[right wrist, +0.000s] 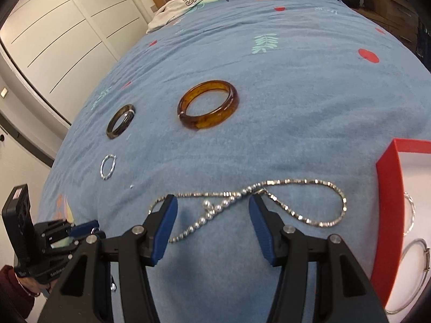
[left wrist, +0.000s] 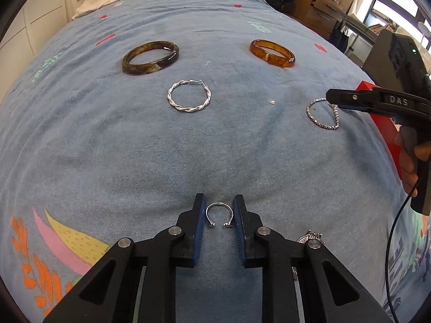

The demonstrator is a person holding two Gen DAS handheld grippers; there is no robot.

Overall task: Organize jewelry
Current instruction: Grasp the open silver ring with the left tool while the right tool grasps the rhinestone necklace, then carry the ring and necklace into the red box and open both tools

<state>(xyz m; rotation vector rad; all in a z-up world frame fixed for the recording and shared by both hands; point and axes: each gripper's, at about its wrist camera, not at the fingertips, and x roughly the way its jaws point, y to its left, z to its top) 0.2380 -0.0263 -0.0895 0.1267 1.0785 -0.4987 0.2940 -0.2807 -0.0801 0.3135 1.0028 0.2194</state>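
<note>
Tongs spread wide over jewelry on the bed (left wrist: pixel 107 134)

Left tongs (left wrist: pixel 218 214) stand apart around an open silver ring (left wrist: pixel 218 214), not visibly gripping it; right tongs (right wrist: pixel 212 212) gape astride a beaded silver chain (right wrist: pixel 304 204) beside the red box (right wrist: pixel 388 202).

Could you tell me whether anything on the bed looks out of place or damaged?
Only one oddity: a tiny pale fragment lies loose on the blue bedspread between the twisted silver hoop and the beaded chain; what it is cannot be told. Nothing looks damaged.
</note>
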